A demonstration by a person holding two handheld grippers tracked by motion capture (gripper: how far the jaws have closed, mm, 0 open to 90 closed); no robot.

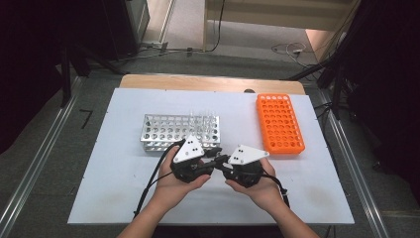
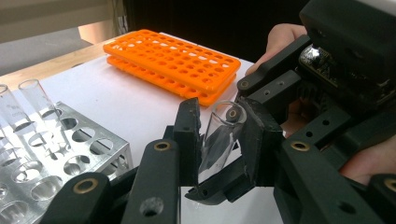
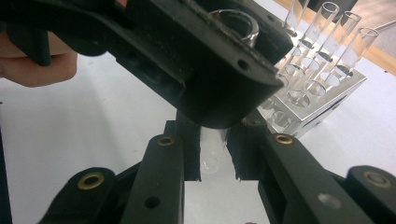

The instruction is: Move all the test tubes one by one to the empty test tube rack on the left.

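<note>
High view: white table board (image 1: 124, 198), orange plastic rack (image 1: 280, 123) toward far right corner, silver metal rack (image 1: 168, 131) mid-board. Between both, near front edge: clear glass test tube (image 2: 219, 140), long axis roughly upright. Left gripper (image 2: 219, 144) and right gripper (image 3: 212, 158) both clamped on tube. Tube bottom hidden behind jaws.

Table: the white rectangular board (image 1: 124, 188) lies on the table.
Left rack: the silver metal perforated rack (image 1: 163, 131) stands on the board, left of centre.
Tubes: the clear glass test tubes (image 1: 204, 121) stand in that rack's right end.
Right rack: the orange plastic perforated rack (image 1: 279, 122) lies well apart, to the right.
Front: the left gripper (image 1: 214, 157) and the right gripper (image 1: 220, 162) meet before the metal rack, a clear glass tube (image 2: 219, 140) between their jaws.
</note>
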